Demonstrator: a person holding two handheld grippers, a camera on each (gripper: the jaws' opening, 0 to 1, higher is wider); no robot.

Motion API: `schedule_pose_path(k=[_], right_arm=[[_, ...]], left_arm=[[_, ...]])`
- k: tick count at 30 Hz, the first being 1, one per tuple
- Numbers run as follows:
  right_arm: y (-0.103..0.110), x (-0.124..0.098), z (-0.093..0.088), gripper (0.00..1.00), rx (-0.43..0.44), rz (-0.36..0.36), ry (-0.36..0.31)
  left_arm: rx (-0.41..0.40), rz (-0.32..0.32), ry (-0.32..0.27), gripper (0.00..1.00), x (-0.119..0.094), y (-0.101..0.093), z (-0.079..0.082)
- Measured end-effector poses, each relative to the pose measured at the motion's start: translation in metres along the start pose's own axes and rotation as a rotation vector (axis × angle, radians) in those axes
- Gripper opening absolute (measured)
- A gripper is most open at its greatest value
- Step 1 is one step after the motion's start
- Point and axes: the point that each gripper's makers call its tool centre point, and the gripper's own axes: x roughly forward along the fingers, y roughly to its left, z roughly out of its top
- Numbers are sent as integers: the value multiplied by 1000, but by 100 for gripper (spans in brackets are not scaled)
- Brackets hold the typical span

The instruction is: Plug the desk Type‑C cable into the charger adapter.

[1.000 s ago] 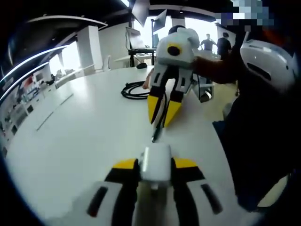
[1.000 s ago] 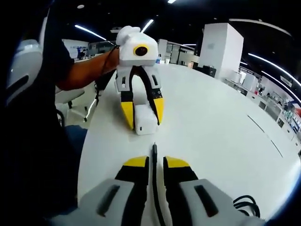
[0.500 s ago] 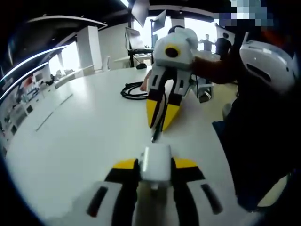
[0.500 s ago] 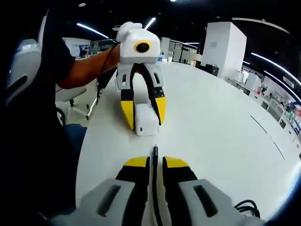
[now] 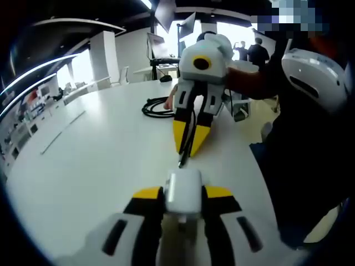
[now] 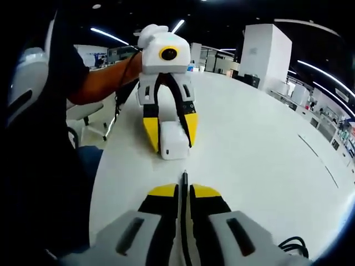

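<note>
Over a white desk (image 5: 83, 160), the left gripper (image 5: 183, 194) is clamped on the adapter (image 5: 183, 191) while the right gripper (image 6: 183, 191), facing it, pinches the cable (image 6: 183, 183), its plug tip just short of the adapter.

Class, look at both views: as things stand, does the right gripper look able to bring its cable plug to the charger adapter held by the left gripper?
Probably yes. The right gripper holds the cable plug pointing toward the charger adapter clamped in the left gripper, with bare table between them.
</note>
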Motion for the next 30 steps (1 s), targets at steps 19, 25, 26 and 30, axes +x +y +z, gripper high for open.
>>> schedule_pose_path(k=[19,25,26,30], right_arm=[[4,-1,2,4,-17,19,-6],[5,-2,4,4,-19,23,-15],[5,-2,4,4,-17,25,-17],[7,-4,6,4,-24,36,-31]], left_arm=[[-1,-5,2,27,0,-1,0],[-2,-4,2,27,0,0,0],[-2,-4,2,27,0,0,0],[-4,-6,1,27,0,0,0]])
